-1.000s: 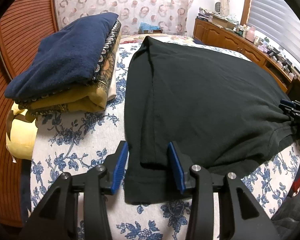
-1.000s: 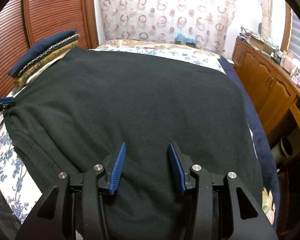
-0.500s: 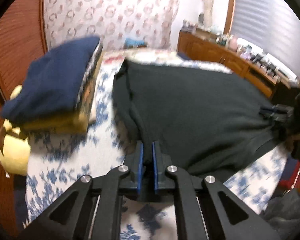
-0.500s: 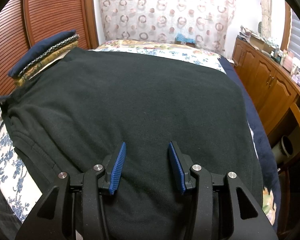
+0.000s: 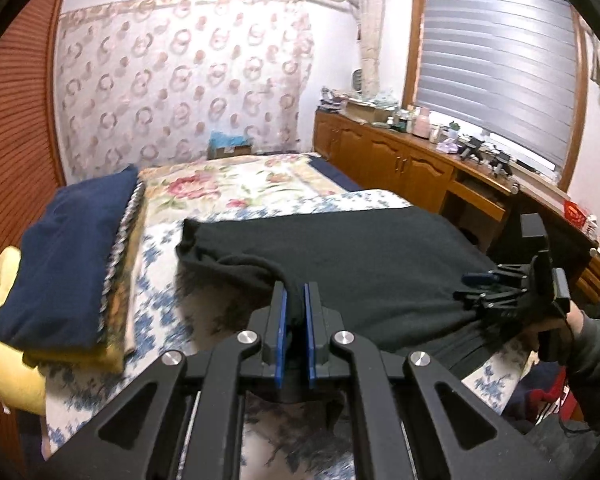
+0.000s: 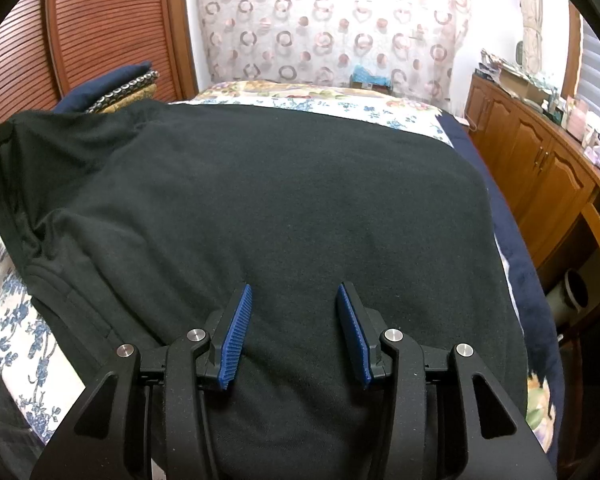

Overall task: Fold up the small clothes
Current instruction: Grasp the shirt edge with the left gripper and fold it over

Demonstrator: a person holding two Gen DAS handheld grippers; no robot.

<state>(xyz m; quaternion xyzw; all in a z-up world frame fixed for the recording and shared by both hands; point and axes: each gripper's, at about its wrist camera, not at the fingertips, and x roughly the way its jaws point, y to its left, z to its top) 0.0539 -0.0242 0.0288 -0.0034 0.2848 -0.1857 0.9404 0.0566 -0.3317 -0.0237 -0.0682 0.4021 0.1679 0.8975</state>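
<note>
Far left on the bed point(image 5: 260, 188): stack of folded clothes point(image 5: 68, 264), navy on top. Next, left gripper point(image 5: 294, 320) clamped tight on a corner of the black garment point(image 6: 284, 200), corner raised off the floral cover. Rest of garment spread flat across the bed. Right gripper point(image 6: 296, 332) partly open, holding nothing, blue pads point(image 6: 236, 332) just over the cloth. Wooden cabinets point(image 6: 540, 168) far right.

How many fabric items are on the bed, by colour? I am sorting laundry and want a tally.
Black: 1, the black garment pinched by the left gripper
Navy: 1, the folded navy cloth topping the stack
Patterned yellow-brown: 1, the folded patterned cloth under it
Total: 3
</note>
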